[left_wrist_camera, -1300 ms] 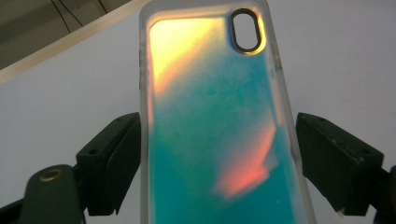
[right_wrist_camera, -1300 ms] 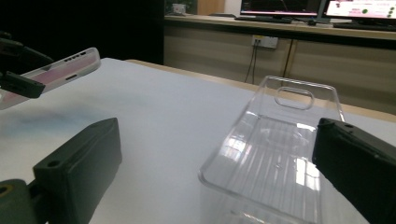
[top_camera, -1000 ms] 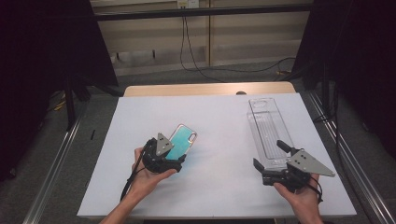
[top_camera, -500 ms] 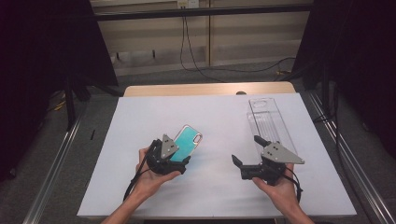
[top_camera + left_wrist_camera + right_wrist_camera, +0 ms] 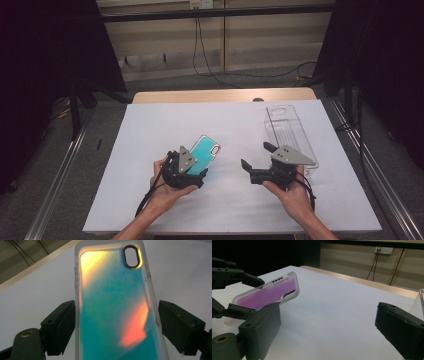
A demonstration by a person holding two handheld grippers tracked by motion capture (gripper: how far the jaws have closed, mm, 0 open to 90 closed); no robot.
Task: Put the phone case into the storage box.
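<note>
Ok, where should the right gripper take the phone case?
The free camera-hole end, pinched across its long edges, approaching from the right. The left gripper clamps the lower end and holds the phone case tilted off the table. The right gripper's jaws, just closing slightly, hold nothing.

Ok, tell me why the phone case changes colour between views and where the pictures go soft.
High view: the phone case reads plain teal, sharp enough. Left gripper view: it shows teal with yellow and orange glare patches, edges soft from closeness. Right gripper view: it looks purple at a low angle, so the finish seems iridescent; the near black jaws are blurred.
</note>
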